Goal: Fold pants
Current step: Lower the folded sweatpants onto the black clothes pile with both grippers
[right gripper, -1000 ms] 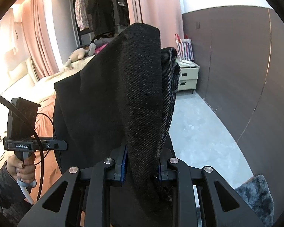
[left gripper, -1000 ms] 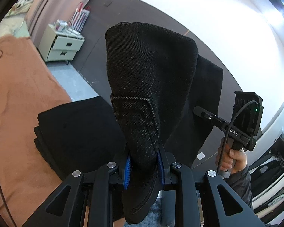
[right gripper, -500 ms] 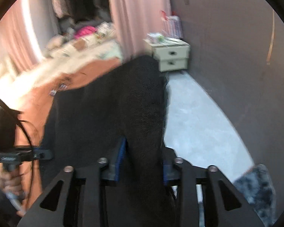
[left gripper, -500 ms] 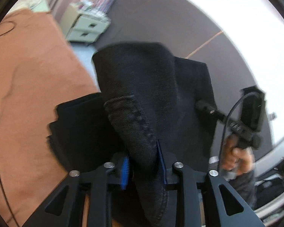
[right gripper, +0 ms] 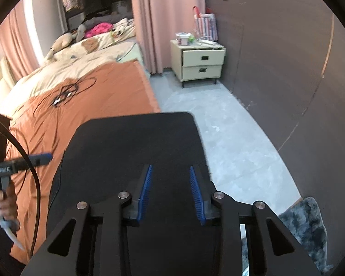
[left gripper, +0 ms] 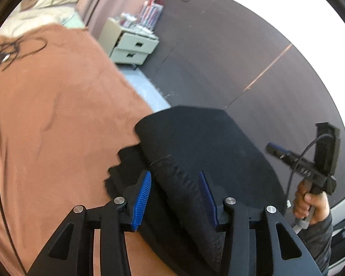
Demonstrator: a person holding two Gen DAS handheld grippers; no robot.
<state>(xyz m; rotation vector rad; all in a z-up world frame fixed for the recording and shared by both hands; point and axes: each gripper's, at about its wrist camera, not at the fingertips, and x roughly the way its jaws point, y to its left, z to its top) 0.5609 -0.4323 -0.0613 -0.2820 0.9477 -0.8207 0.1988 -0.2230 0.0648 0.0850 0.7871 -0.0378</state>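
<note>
Left wrist view: brown bedspread (left gripper: 57,124) filling the left, dark wall panels behind, cream nightstand (left gripper: 132,46) far left. Black pants (left gripper: 195,142) folded at the bedspread's near right edge, one thick hemmed fold rising between the blue pads of the left gripper (left gripper: 176,197). Jaws just widened, spread apart with a gap on the left side, the fold leaning toward the right pad. Right gripper (left gripper: 274,149) held over the pants' right edge.

Right wrist view: grey floor right, bed (right gripper: 80,105) left. Pants lying flat below the right gripper (right gripper: 171,193), jaws just narrowed yet released, nothing pinched between the pads.
</note>
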